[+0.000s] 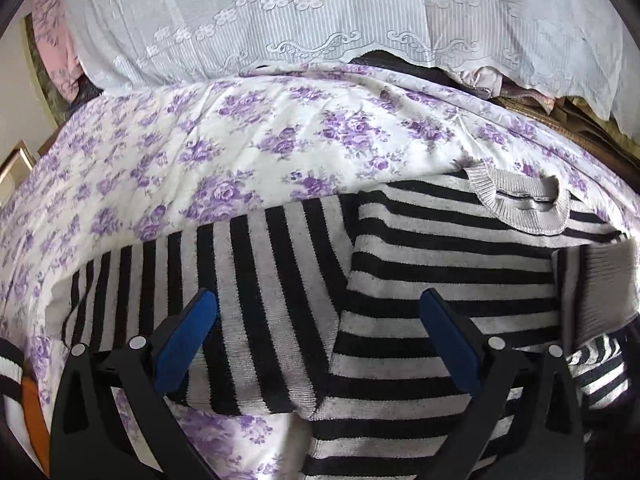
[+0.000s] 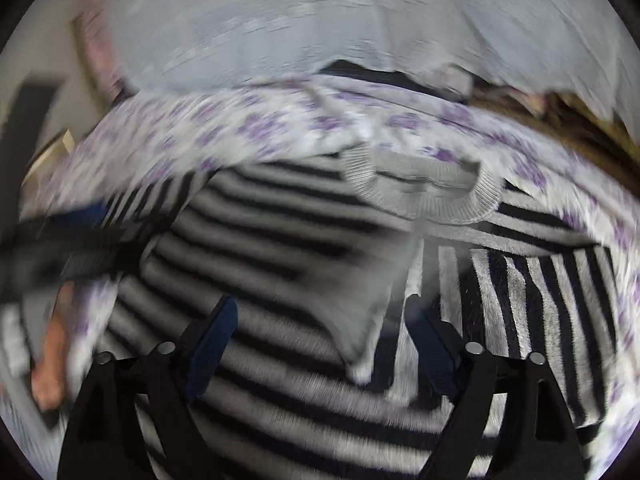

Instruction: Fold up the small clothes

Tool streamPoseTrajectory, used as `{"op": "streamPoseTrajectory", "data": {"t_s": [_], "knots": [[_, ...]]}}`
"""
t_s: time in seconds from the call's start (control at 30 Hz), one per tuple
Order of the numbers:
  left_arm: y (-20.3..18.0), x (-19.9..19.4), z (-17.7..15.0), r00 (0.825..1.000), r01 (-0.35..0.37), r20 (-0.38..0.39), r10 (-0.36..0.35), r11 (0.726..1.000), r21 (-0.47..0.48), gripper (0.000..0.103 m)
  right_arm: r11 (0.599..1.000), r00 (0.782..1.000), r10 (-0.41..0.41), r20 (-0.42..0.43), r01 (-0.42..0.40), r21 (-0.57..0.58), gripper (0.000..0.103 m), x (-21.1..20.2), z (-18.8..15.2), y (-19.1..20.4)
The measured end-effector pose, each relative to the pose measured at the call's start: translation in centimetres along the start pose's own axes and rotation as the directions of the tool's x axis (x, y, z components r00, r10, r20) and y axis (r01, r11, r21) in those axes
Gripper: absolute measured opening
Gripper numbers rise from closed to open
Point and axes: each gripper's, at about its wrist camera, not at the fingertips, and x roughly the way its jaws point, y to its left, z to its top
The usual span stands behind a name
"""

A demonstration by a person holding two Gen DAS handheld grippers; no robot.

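Observation:
A black-and-white striped sweater (image 1: 420,272) lies on the purple-flowered bedsheet (image 1: 200,152), its grey ribbed collar (image 1: 524,204) at the far right. One sleeve (image 1: 264,264) is folded across the body. My left gripper (image 1: 320,304) is open just above the sleeve, blue pads apart, holding nothing. In the blurred right wrist view the sweater (image 2: 280,248) fills the middle, with the collar (image 2: 432,188) further off. My right gripper (image 2: 320,316) is open over the sweater, and the grey cuff (image 2: 360,332) of the other sleeve lies between its fingers. The left gripper (image 2: 80,232) shows as a dark blur at left.
A white lace cloth (image 1: 320,12) covers a pile at the back of the bed. Pink fabric (image 1: 56,52) hangs at the far left. Brown woven material (image 1: 580,128) lies at the back right. A hand (image 2: 52,364) shows at the left edge.

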Motion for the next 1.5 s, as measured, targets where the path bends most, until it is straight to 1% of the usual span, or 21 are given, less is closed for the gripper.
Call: {"op": "streamPoseTrajectory", "data": {"t_s": [0.13, 0.3, 0.4, 0.47, 0.53, 0.6, 0.67, 0.73, 0.8, 0.87, 0.93, 0.97, 1.03, 1.13, 1.2, 1.27, 1.3, 1.37, 1.4, 1.43, 1.5], "knots": [[-1.6, -0.9, -0.5, 1.000, -0.005, 0.027, 0.004, 0.999, 0.054, 0.099, 0.999, 0.999, 0.031, 0.008, -0.031, -0.039, 0.098, -3.8, -2.7, -1.7], [-7.6, -2.0, -2.8, 0.998, -0.036, 0.063, 0.021, 0.967, 0.252, 0.099, 0.985, 0.990, 0.085, 0.116, -0.101, 0.139, 0.098, -8.5, -4.8, -7.4], [-10.3, -1.4, -4.1, 0.999, 0.031, -0.003, -0.032, 0.949, 0.314, 0.099, 0.961, 0.982, 0.045, 0.182, -0.093, 0.261, 0.098, -10.1, -5.3, -11.5], [-11.3, -0.8, -4.5, 0.997, 0.079, -0.047, -0.068, 0.946, 0.314, 0.099, 0.908, 0.975, 0.054, 0.217, -0.139, 0.396, 0.098, -10.2, -5.8, -15.1], [-12.0, -1.0, -4.6, 0.997, 0.076, -0.025, -0.071, 0.948, 0.309, 0.099, 0.832, 0.953, 0.121, 0.277, -0.250, 0.495, 0.098, -9.6, -5.8, -17.9], [-12.5, -2.0, -4.4, 0.996, 0.073, 0.028, -0.085, 0.950, 0.304, 0.099, 0.742, 0.921, 0.200, 0.334, -0.366, 0.562, 0.098, -8.9, -5.9, -20.0], [-12.9, -3.4, -3.6, 0.987, 0.125, 0.057, -0.148, 0.948, 0.294, 0.099, 0.658, 0.882, 0.277, 0.382, -0.464, 0.593, 0.098, -7.8, -5.7, -21.6], [-14.0, -3.2, -2.8, 0.980, 0.179, 0.028, -0.195, 0.939, 0.294, 0.099, 0.634, 0.876, 0.289, 0.386, -0.477, 0.608, 0.098, -6.5, -5.3, -22.6], [-15.7, -0.7, -2.4, 0.989, 0.148, -0.048, -0.140, 0.937, 0.318, 0.099, 0.633, 0.902, 0.239, 0.359, -0.425, 0.648, 0.098, -4.6, -5.3, -23.7], [-16.6, 3.1, -2.8, 0.992, 0.085, -0.120, -0.048, 0.939, 0.333, 0.099, 0.658, 0.931, 0.175, 0.322, -0.354, 0.665, 0.096, -2.9, -6.4, -25.5], [-14.7, 4.4, -3.0, 0.977, 0.199, -0.119, -0.177, 0.958, 0.208, 0.099, 0.645, 0.916, 0.180, 0.359, -0.385, 0.660, 0.085, -3.0, -7.8, -26.6], [-14.0, 4.5, -2.9, 0.968, 0.230, -0.138, -0.207, 0.957, 0.178, 0.099, 0.638, 0.915, 0.185, 0.358, -0.388, 0.665, 0.086, -3.4, -7.9, -26.5], [-13.2, 3.4, -2.9, 0.972, 0.217, -0.121, -0.200, 0.964, 0.156, 0.099, 0.646, 0.919, 0.155, 0.362, -0.371, 0.667, 0.088, -5.8, -8.1, -25.7], [-12.3, 0.7, -3.4, 0.969, 0.246, -0.067, -0.239, 0.957, 0.155, 0.098, 0.677, 0.871, 0.236, 0.431, -0.466, 0.570, 0.090, -9.0, -7.9, -23.2], [-12.0, -0.3, -4.2, 0.970, 0.245, -0.041, -0.241, 0.954, 0.174, 0.098, 0.674, 0.855, 0.288, 0.430, -0.501, 0.543, 0.094, -9.5, -8.2, -21.7], [-12.0, 2.2, -5.0, 0.981, 0.179, -0.111, -0.160, 0.965, 0.193, 0.099, 0.667, 0.876, 0.315, 0.367, -0.479, 0.571, 0.096, -7.9, -9.4, -20.7], [-11.8, 2.9, -5.2, 0.975, 0.203, -0.131, -0.182, 0.963, 0.175, 0.099, 0.674, 0.907, 0.301, 0.296, -0.422, 0.607, 0.094, -6.1, -10.5, -20.7], [-10.2, 2.0, -4.9, 0.969, 0.229, -0.118, -0.216, 0.967, 0.114, 0.099, 0.736, 0.926, 0.234, 0.297, -0.368, 0.568, 0.078, -6.1, -11.4, -20.2], [-9.7, 1.3, -4.9, 0.971, 0.218, -0.119, -0.206, 0.971, 0.101, 0.099, 0.754, 0.935, 0.213, 0.284, -0.342, 0.560, 0.079, -6.7, -11.3, -19.8], [-9.0, 0.4, -5.0, 0.973, 0.215, -0.106, -0.205, 0.972, 0.093, 0.098, 0.772, 0.939, 0.188, 0.288, -0.323, 0.547, 0.082, -7.9, -11.1, -19.3], [-6.6, -1.8, -5.7, 0.975, 0.219, -0.058, -0.214, 0.973, 0.078, 0.098, 0.809, 0.924, 0.137, 0.356, -0.312, 0.499, 0.094, -10.3, -11.4, -18.5]]}}
